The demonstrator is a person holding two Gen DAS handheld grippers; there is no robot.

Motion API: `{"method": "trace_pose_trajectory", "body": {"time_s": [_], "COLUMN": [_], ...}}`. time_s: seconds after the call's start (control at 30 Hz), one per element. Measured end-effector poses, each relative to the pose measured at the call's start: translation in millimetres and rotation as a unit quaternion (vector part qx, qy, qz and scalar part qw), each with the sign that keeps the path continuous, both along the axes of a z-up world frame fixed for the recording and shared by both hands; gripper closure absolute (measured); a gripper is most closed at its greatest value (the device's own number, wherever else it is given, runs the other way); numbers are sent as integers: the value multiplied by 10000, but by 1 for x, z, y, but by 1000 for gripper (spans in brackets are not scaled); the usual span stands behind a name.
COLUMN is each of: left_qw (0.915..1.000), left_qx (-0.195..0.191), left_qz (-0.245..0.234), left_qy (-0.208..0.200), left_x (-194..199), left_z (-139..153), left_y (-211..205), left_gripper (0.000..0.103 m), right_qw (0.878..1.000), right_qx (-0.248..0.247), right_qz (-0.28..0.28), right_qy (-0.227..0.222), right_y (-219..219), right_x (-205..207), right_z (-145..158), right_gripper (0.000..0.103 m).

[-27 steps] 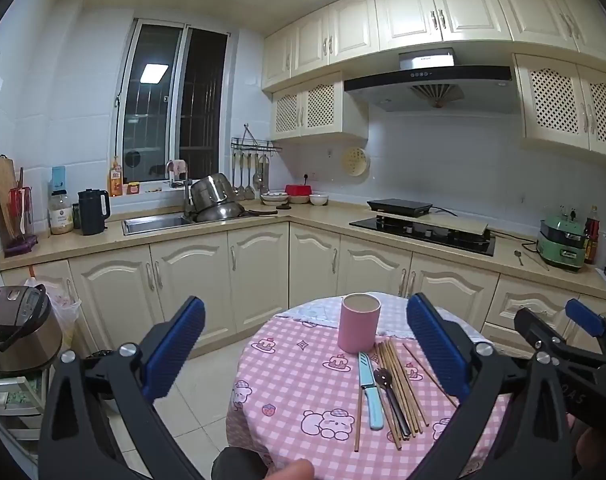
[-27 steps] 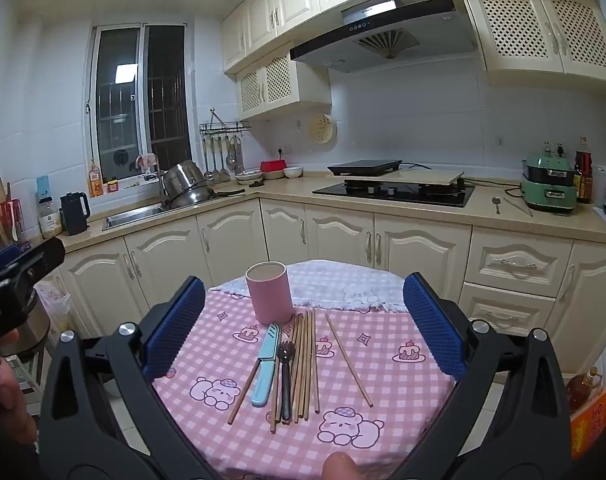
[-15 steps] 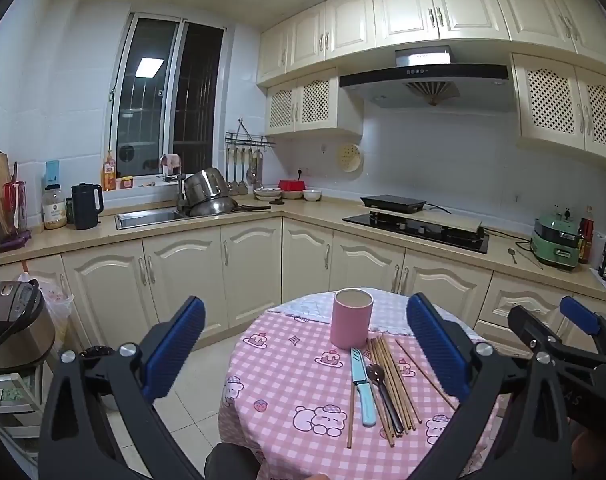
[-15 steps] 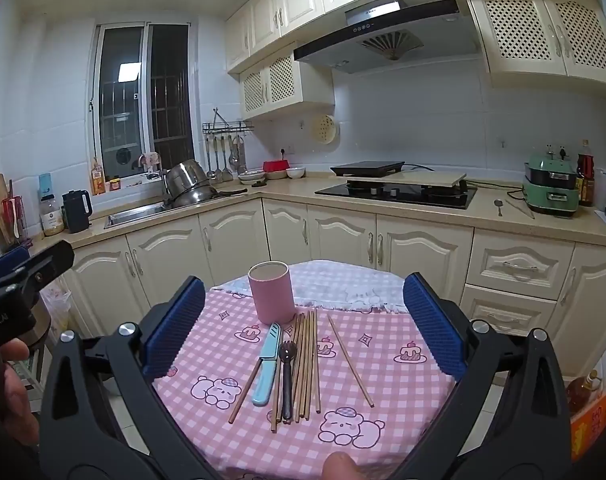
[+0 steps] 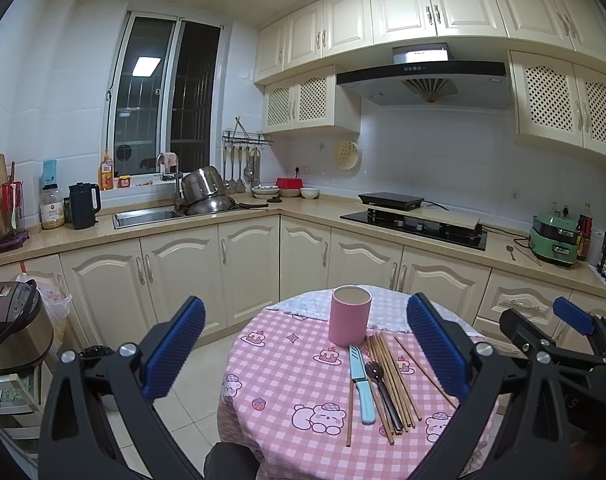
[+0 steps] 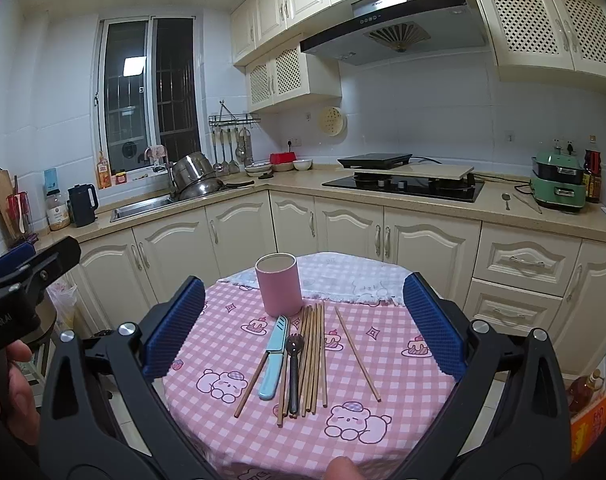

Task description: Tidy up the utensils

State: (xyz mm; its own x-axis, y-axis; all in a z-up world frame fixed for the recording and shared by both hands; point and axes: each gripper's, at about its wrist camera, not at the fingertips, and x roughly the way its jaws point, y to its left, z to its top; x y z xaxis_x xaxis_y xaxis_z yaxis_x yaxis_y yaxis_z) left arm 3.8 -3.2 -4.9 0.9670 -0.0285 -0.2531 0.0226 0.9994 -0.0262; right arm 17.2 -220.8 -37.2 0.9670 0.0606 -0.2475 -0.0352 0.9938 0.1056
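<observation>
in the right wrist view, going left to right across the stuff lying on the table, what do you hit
lone slanted chopstick → blue knife → black spoon → bundle of chopsticks → stray chopstick off to the right

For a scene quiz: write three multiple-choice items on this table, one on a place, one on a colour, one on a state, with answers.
1. Where is the knife relative to the cup?
A. inside it
B. on the cloth in front of it
C. on the counter

2. What colour is the cup?
A. pink
B. green
C. black

3. How is the right claw?
A. shut on a chopstick
B. shut on nothing
C. open, holding nothing

Answers: B, the knife lies flat beside the chopsticks; A, its wall is pink; C, its blue pads stand wide apart above the table.
</observation>
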Motion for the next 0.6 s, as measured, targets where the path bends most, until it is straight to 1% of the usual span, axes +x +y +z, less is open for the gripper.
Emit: {"method": "trace_pose_trajectory", "body": {"time_s": [0.6], "left_qw": [10000], "left_qx": [14], "left_qz": [-4], "left_qy": [56], "left_x": [4], "left_z": [-3], "left_y": [-1], "left_gripper": [4], "right_qw": [10000], "right_qx": [23], "right_qz": [-14], "right_qy": [-22], "right_y": [-5], "right_x": [-1], "right_z": [4], "right_gripper": [6]}}
